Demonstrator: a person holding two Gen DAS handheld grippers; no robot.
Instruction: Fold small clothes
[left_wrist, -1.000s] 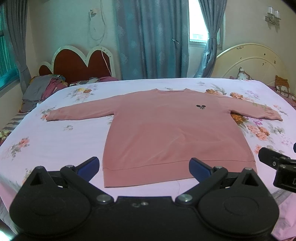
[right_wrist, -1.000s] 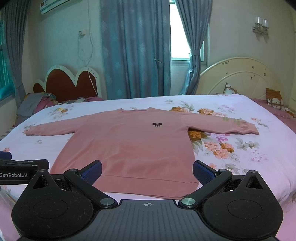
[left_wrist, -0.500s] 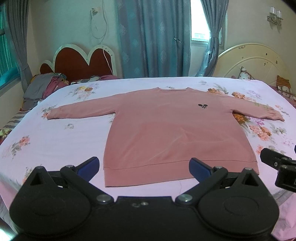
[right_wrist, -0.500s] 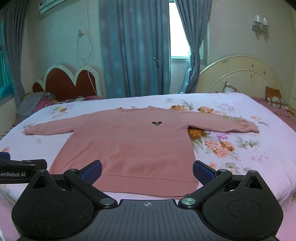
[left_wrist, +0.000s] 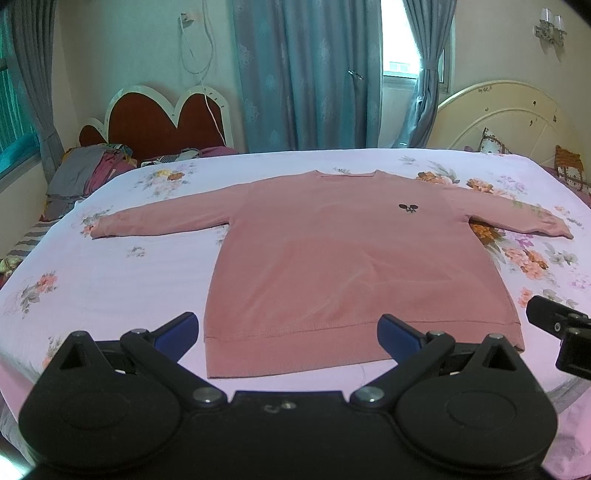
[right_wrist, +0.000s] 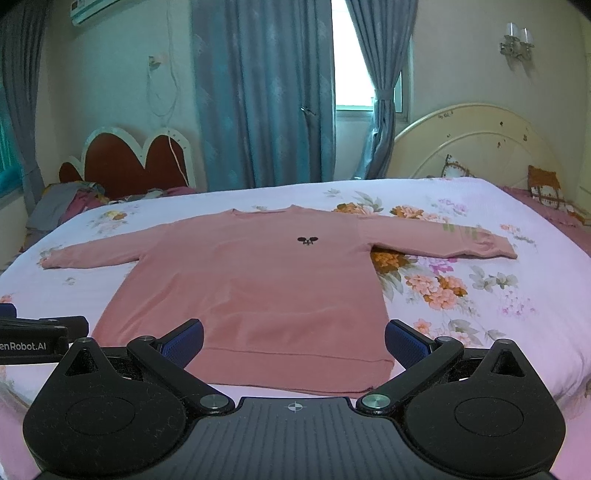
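Observation:
A pink long-sleeved sweatshirt (left_wrist: 343, 258) (right_wrist: 258, 288) lies flat on the bed, front up, both sleeves spread out, with a small dark logo (left_wrist: 407, 208) on its chest. My left gripper (left_wrist: 288, 332) hovers open just before the hem, near its left half, holding nothing. My right gripper (right_wrist: 294, 338) is open too, above the hem's right half. Each gripper shows at the edge of the other's view: the right one (left_wrist: 557, 332), the left one (right_wrist: 37, 336).
The bed wears a pale pink floral sheet (left_wrist: 110, 280). A pile of clothes (left_wrist: 85, 173) sits at the far left by a red heart-shaped headboard (left_wrist: 162, 125). A cream headboard (right_wrist: 476, 144) with cushions (right_wrist: 546, 184) stands at the right. Blue curtains (left_wrist: 306, 74) hang behind.
Both views have risen and tilted slightly, so the sweatshirt sits a little lower in frame. Both grippers stay open; the garment has not moved.

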